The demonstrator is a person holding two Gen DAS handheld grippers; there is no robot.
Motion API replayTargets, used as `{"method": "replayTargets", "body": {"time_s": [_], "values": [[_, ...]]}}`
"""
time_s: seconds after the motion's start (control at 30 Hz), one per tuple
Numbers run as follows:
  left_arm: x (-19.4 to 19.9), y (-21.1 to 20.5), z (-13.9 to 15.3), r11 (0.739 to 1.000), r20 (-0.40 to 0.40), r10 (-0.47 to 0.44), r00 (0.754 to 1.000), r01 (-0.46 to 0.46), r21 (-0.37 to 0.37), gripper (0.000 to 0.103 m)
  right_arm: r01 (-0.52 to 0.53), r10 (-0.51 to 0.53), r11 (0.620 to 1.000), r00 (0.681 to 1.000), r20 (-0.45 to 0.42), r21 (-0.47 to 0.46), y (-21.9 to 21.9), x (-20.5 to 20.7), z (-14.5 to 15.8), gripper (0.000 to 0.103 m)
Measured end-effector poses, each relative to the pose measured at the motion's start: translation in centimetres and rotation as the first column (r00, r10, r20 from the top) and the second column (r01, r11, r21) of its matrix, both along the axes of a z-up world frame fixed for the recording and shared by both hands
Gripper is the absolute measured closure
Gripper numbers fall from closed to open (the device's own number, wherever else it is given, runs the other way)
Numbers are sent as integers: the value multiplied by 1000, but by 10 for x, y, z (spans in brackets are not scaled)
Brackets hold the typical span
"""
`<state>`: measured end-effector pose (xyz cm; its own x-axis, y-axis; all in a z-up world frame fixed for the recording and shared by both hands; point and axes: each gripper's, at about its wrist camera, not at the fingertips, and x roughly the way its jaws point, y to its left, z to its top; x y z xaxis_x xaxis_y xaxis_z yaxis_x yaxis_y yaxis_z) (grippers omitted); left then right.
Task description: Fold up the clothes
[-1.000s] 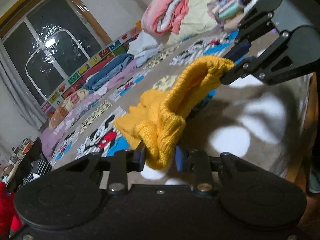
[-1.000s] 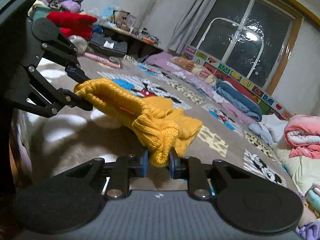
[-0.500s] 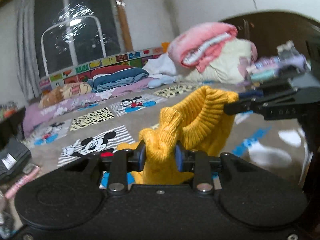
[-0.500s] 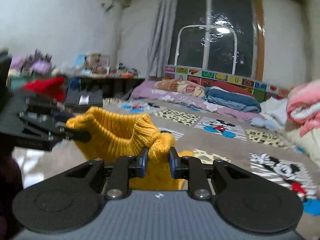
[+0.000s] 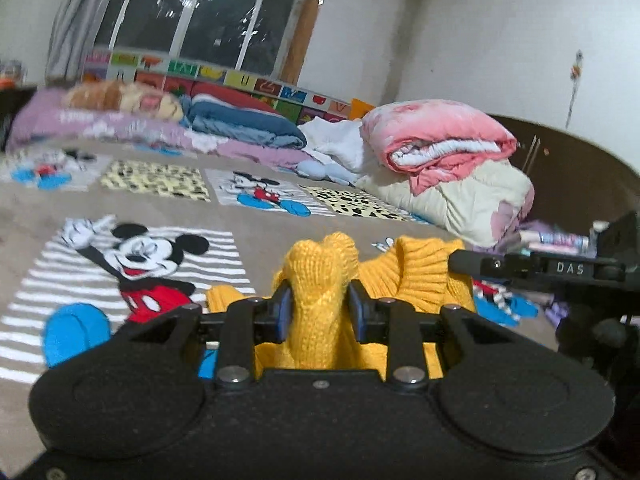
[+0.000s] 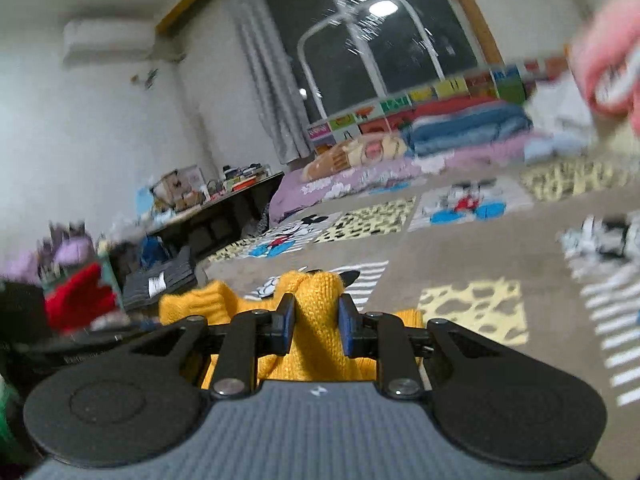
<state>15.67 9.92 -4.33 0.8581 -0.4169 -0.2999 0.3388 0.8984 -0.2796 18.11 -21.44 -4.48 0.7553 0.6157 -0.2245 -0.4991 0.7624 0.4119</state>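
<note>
Yellow sweater [image 5: 320, 304] pinched in both claws, off bed [image 5: 260, 224]. Left claw [image 5: 319, 312] clamps knit bunch; right claw [image 6: 316, 322] clamps another. Since a second ago, claws swung from angled to level, closer together, garment hanging between. Likely lifted for laying flat.

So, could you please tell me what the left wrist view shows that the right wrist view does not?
Only the left wrist view shows the right gripper from the side, pinching the sweater, plus a dark headboard. Only the right wrist view shows the air conditioner, a cluttered low table and a red garment. Both show the yellow sweater clamped between the viewing gripper's own fingers, the cartoon blanket and the window.
</note>
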Motion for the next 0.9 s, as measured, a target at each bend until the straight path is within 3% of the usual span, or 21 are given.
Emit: {"method": "replayTargets", "body": {"time_s": [0.1, 0.47, 0.9], "values": [[23, 12, -6, 997, -33, -4, 999, 2, -78, 76, 5, -2, 998, 999, -54, 57, -5, 28, -10, 80], [86, 37, -28, 969, -136, -7, 991, -27, -245, 76, 48, -18, 986, 982, -188, 159, 0, 97, -42, 81], [133, 55, -65, 947, -259, -18, 966, -66, -313, 75, 110, -12, 957, 940, -342, 268, -3, 146, -90, 81]]}}
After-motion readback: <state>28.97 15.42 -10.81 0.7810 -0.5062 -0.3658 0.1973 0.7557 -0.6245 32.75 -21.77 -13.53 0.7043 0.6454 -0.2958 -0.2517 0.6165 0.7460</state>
